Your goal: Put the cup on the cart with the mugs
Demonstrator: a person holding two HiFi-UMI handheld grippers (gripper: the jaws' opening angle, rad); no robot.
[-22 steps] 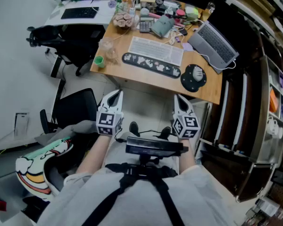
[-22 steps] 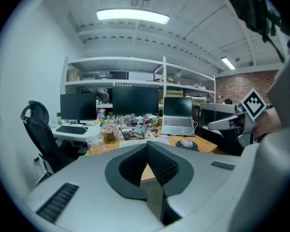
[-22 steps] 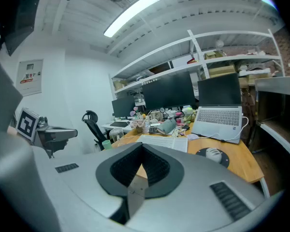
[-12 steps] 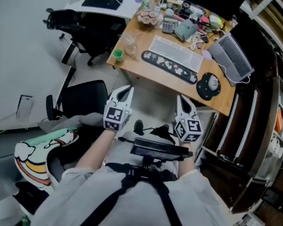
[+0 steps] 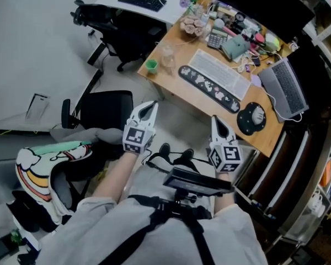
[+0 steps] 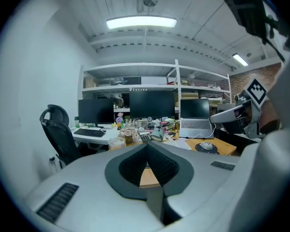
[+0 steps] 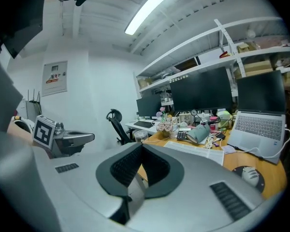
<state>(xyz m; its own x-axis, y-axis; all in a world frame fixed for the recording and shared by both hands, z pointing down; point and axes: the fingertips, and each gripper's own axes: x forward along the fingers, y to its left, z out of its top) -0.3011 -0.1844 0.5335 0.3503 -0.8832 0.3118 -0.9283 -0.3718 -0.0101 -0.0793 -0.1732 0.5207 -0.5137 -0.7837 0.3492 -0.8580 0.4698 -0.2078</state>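
The desk [image 5: 174, 84] is drifting rightward in the head view as the person is turning. The left gripper [image 5: 149, 108] and right gripper [image 5: 217, 125] are riding closed, holding nothing. Judged: approach only starting.

Wooden desk [image 5: 165, 80] bears keyboard [image 5: 219, 74], laptop [image 5: 289, 90], green cup [image 5: 151, 65]

Desk ahead, chairs off its left end

On the desk [image 5: 178, 88] a keyboard [image 5: 220, 73] lies midway, a mouse [image 5: 257, 115] and laptop [image 5: 287, 90] to its right, a cup [image 5: 150, 65] at the left corner. One chair [image 5: 102, 109] stands before that corner, another [image 5: 118, 32] behind.
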